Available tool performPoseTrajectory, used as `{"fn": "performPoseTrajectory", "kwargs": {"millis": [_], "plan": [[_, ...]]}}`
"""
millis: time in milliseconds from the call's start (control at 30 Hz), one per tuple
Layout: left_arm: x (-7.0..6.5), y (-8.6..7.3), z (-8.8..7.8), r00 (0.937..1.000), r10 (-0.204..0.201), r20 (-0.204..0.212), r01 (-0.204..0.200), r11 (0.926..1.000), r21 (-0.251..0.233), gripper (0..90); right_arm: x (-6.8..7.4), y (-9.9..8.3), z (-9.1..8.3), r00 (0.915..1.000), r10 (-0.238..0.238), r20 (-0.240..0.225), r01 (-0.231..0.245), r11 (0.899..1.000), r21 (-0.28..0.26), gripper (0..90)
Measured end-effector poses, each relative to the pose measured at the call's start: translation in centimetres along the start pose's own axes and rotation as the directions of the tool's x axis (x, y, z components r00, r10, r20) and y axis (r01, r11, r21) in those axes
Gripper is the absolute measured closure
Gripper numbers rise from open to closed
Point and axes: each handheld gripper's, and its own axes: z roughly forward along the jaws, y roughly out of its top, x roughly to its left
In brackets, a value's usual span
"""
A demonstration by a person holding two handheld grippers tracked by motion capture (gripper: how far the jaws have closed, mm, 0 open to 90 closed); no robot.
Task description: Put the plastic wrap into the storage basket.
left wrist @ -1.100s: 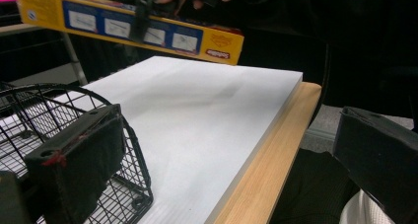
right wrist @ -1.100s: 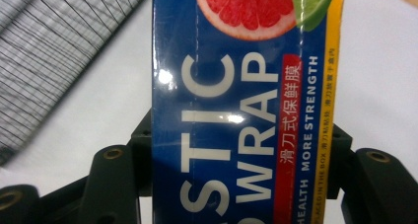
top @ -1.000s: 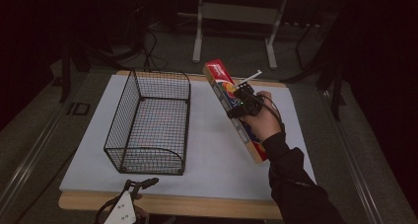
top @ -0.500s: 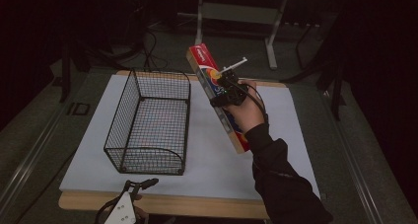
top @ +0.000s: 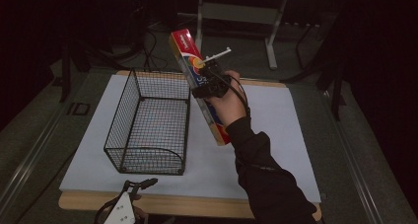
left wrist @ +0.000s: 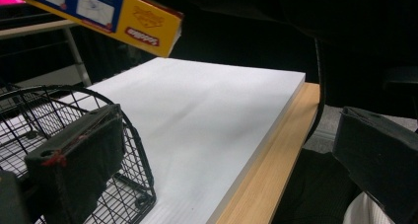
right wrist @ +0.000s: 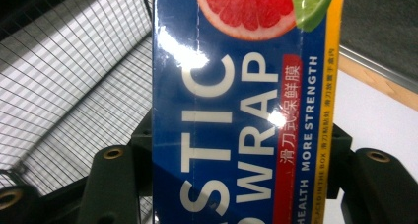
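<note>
A long plastic wrap box [top: 189, 50], blue and red with a yellow edge, hangs tilted above the white board, its upper end leaning away toward the back. My right gripper [top: 209, 88] is shut on its middle, just right of the black wire basket [top: 148, 130]. In the right gripper view the box [right wrist: 236, 110] sits between both jaws of that gripper [right wrist: 241, 184], with the basket's mesh [right wrist: 74, 76] behind on the left. My left gripper [top: 129, 198] rests at the table's front edge. In its own view the left gripper [left wrist: 226, 169] stands open with nothing held, and the box's end [left wrist: 148, 29] shows overhead.
The white board [top: 276, 125] covers most of the wooden table [top: 197, 204]. The basket's front corner [left wrist: 133, 184] is close to my left jaw. A metal stand [top: 236, 12] is on the dark floor behind the table.
My right hand has carried the box up and to the left, from over the board's right part to beside the basket's right wall. The left gripper has stayed put.
</note>
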Motion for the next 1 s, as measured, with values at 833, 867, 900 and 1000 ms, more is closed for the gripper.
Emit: {"fn": "performPoseTrajectory", "kwargs": {"millis": [833,867,900,1000], "plan": [[-0.3,0.1,-0.3,0.9999,0.007,0.008,-0.007,0.9999,-0.014,0.1,8.3,4.3,3.3,0.9929,0.001,-0.119,-0.017,0.99,-0.137,39.9],[-0.2,0.1,-0.3,0.9999,0.008,0.008,-0.008,0.9999,-0.015,0.1,8.6,4.2,3.6,0.9921,0.008,-0.125,-0.026,0.99,-0.141,39.9],[-0.2,0.1,-0.3,0.9999,0.011,0.008,-0.011,0.9998,-0.014,0.1,8.8,4.1,3.9,0.9911,0.009,-0.133,-0.028,0.989,-0.144,39.8],[-0.2,0.1,-0.3,0.9999,0.012,0.007,-0.012,0.9999,-0.012,0.1,9.7,3.7,5.0,0.9888,0.022,-0.148,-0.042,0.99,-0.137,39.8]]}}
